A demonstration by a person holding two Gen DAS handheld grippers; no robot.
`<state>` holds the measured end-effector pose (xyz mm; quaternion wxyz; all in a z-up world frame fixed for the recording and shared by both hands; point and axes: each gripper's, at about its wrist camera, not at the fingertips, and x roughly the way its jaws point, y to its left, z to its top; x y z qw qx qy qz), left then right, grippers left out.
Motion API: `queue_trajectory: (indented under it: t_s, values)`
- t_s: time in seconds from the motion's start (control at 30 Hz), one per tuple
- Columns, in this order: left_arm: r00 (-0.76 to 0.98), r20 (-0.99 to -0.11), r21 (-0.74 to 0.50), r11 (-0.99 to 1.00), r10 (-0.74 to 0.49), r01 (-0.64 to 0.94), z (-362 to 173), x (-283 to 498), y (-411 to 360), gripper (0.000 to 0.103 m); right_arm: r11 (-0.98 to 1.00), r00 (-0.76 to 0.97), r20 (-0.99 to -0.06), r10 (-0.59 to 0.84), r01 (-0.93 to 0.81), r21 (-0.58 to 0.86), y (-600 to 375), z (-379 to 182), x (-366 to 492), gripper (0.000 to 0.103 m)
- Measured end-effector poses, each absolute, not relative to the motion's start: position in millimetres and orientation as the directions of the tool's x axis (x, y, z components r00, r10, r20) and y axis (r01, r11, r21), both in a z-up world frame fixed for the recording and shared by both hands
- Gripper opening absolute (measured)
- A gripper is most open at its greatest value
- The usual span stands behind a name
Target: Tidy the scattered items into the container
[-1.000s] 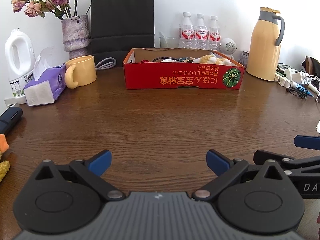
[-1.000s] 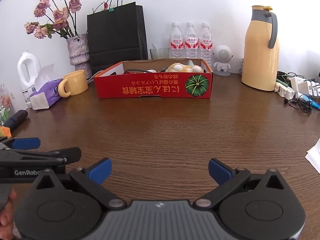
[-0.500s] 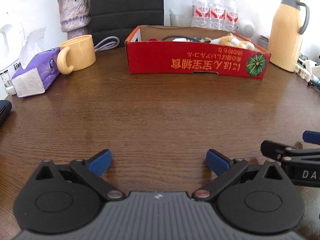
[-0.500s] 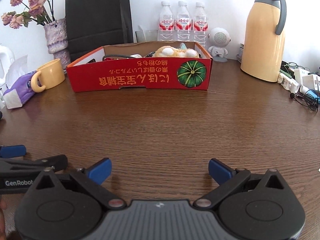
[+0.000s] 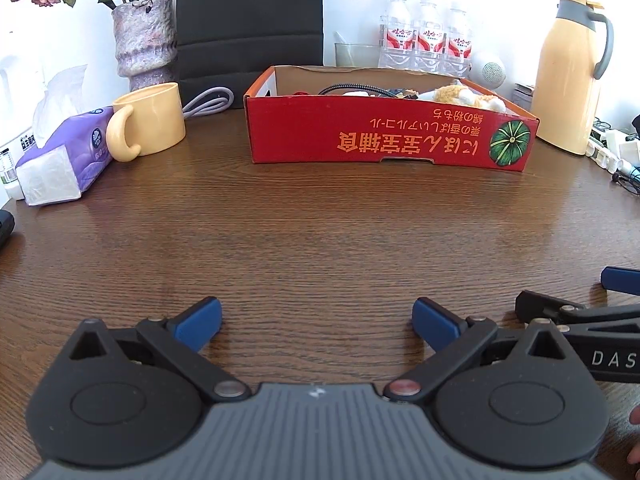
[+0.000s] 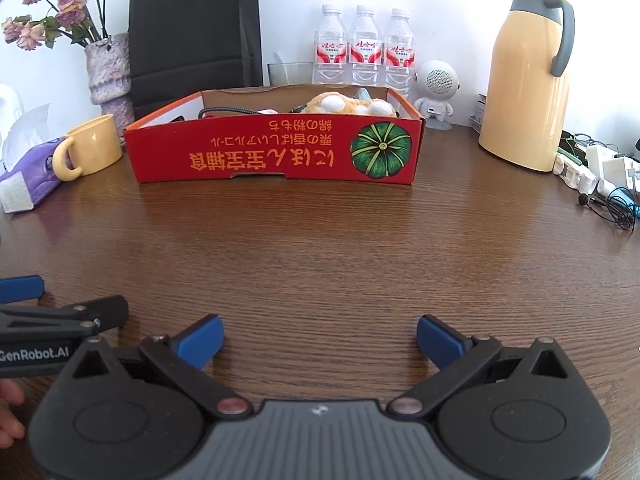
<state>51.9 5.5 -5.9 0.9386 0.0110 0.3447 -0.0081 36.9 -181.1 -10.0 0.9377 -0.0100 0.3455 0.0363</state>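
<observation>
Table (image 5: 320,232) glossy wood grain; box (image 6: 276,156) printed cardboard; mug (image 5: 154,120) smooth glazed; vase (image 5: 144,36) rough.

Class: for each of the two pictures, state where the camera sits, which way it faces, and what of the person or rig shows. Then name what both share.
Left wrist: on the left gripper, facing the red box; right gripper at right edge.
Right wrist: on the right gripper, facing the same box; left gripper at left edge.
Shared: box, yellow mug, thermos, table.

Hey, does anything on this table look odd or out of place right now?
The red box sits with its printing upside down toward the cameras. At the table's right edge, a tangle of cables and chargers looks messy. Nothing is spilled or tipped.
</observation>
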Motion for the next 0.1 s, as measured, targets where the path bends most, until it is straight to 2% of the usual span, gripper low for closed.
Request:
queue_trajectory:
  t_s: [0.1]
  values:
    - [0.763,-0.647,0.012,1.000,-0.010,0.024,-6.3,52.4,5.9,0.103,0.997,0.759,-0.649,0.061,-0.075,0.006,-180.9,-10.0,36.8,0.103]
